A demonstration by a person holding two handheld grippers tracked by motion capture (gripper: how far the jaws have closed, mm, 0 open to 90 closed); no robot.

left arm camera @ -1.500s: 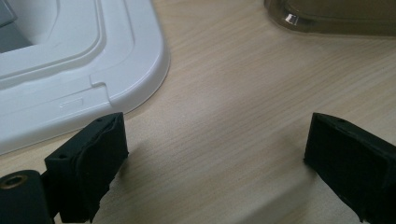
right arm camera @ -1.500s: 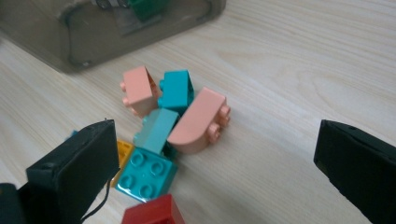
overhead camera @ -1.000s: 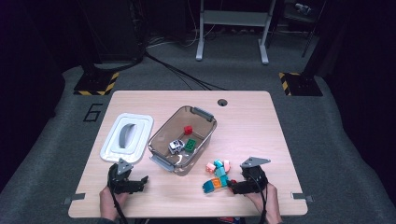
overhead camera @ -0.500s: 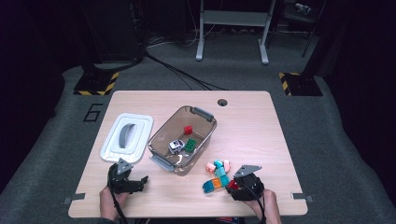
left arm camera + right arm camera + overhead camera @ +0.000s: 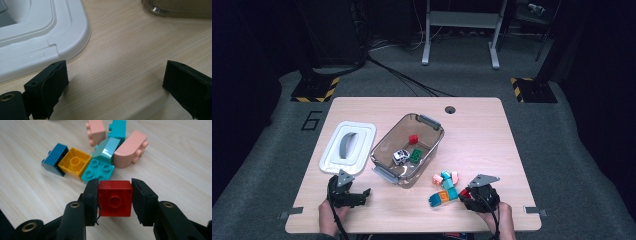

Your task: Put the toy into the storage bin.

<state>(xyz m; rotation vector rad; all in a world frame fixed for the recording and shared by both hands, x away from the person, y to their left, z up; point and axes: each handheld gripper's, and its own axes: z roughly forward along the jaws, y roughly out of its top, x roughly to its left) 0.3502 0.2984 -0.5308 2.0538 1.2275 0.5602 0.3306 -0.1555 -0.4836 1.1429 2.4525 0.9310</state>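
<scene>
My right gripper [image 5: 114,184] is at the near right of the table, shut on a red brick [image 5: 115,200]. Its jaws have just been closing and the pads now press on the brick's two sides. From above, the right gripper [image 5: 468,194] sits at the right end of a small pile of bricks [image 5: 444,187]. Just beyond the red brick lie a teal brick [image 5: 98,170], a yellow one [image 5: 75,162], a blue one [image 5: 53,157] and pink ones [image 5: 130,148]. My left gripper [image 5: 361,196] rests at the near left, open, with bare wood between its jaws [image 5: 115,75].
A clear brown bin [image 5: 432,125] stands mid-table and holds a red brick [image 5: 413,139], a green piece [image 5: 416,155] and a small white toy car [image 5: 400,156]. Its white lid [image 5: 348,147] lies to its left, just beyond the left gripper. A hole [image 5: 450,109] is at the table's far edge.
The right gripper's jaws have closed from wide apart onto the red brick. Both hands have kept their places.
</scene>
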